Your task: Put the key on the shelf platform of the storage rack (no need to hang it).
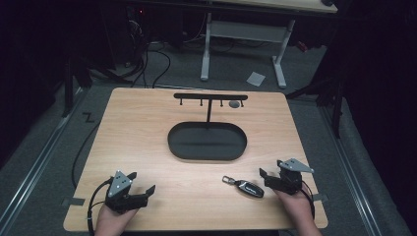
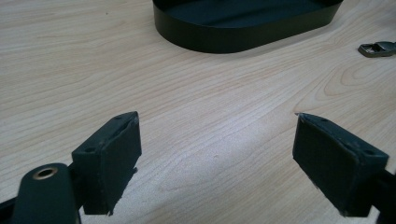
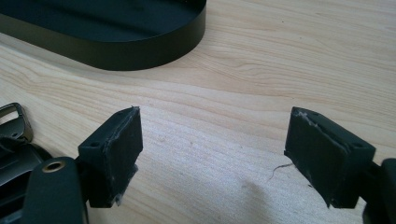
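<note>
A black car key fob [image 1: 249,189] with a metal clasp lies flat on the wooden table, near the front and right of the middle. My right gripper [image 1: 270,168] rests just to its right, open and with nothing between its fingers. In the right gripper view the fob [image 3: 13,144] lies beside the left jaw, outside the open right gripper [image 3: 215,111]. My left gripper [image 1: 141,182] sits at the front left, also open and holding nothing. In the left gripper view, bare wood lies in front of the left gripper [image 2: 217,115], and the clasp [image 2: 377,48] shows far right.
A black oval tray [image 1: 175,146] stands mid-table, with a thin black T-shaped hook rack [image 1: 210,96] rising from its back edge. A small grey round piece [image 1: 235,104] hangs under the bar's right end. The tray's wall [image 2: 243,41] [image 3: 116,52] lies ahead of both grippers.
</note>
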`<action>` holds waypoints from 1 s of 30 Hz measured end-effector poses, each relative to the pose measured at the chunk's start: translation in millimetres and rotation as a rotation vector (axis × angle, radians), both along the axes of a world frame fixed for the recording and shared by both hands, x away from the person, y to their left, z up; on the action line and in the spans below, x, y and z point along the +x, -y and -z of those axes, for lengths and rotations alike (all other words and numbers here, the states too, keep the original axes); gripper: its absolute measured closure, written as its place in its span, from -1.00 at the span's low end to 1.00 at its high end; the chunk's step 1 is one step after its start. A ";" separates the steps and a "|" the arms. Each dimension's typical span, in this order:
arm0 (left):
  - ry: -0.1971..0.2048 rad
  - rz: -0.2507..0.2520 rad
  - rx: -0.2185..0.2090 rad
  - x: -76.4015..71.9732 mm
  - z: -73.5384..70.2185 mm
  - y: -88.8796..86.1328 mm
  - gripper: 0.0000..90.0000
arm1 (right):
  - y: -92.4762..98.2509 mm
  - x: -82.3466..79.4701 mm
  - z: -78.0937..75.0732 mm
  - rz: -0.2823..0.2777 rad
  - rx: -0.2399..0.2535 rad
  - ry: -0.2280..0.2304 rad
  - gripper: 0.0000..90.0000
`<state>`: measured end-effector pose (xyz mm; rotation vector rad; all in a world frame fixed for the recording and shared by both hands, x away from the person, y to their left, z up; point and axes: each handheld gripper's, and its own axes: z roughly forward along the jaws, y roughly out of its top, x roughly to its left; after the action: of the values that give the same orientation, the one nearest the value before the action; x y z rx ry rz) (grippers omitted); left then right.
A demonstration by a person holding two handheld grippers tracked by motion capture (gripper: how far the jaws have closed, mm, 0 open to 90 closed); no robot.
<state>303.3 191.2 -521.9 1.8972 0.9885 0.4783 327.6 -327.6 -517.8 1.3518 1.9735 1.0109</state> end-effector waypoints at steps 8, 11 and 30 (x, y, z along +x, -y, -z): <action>0.005 0.005 0.005 1.5 0.5 3.3 -0.64 | 1.2 -1.7 -0.8 -0.005 -0.010 0.010 -0.61; 0.007 0.006 0.006 1.8 0.2 3.4 -0.65 | 1.2 -2.0 -1.3 0.001 -0.027 0.009 -0.62; 0.008 0.014 0.003 -0.4 -0.8 1.9 -0.65 | -9.9 1.7 -3.6 -0.040 -0.090 -0.075 -0.64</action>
<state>302.9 189.2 -521.2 1.9024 0.9688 0.4789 329.3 -317.7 -514.2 1.3235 2.0832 0.8898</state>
